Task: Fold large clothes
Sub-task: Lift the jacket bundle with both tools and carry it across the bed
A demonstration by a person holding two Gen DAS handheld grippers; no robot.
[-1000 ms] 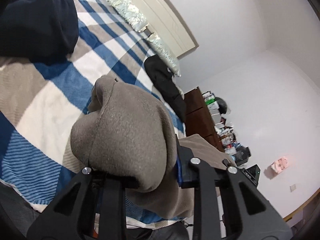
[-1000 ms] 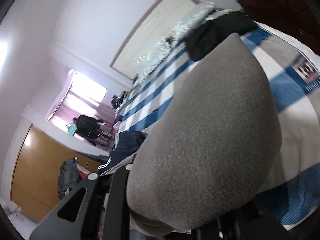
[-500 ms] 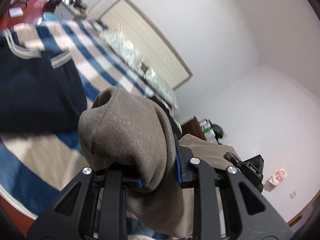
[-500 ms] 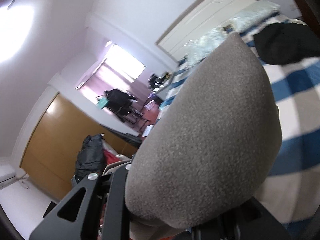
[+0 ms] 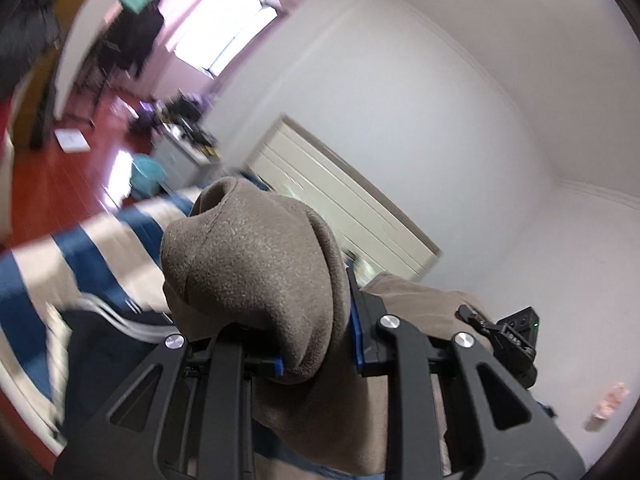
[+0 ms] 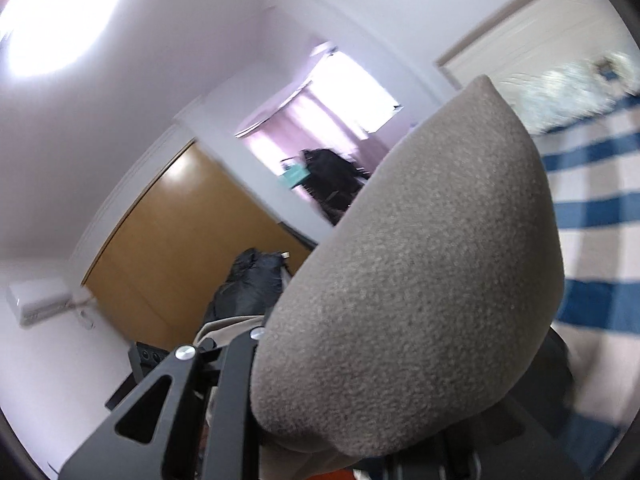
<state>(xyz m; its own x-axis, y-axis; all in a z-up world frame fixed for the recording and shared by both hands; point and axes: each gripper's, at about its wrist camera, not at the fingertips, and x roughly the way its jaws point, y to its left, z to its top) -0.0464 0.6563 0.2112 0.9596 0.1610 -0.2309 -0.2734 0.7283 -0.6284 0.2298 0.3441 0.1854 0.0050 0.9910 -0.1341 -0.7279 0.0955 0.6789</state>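
Both the left gripper (image 5: pixel 318 344) and the right gripper (image 6: pixel 360 432) are pinching bunched folds of the grey-brown fleece garment (image 5: pixel 256 272) in their jaws, holding it up above the blue-striped bed (image 5: pixel 100 240).

Bright window (image 5: pixel 224 40) glare, ceiling light (image 6: pixel 60 12) blown out, motion-blurred, fisheye-warped edges
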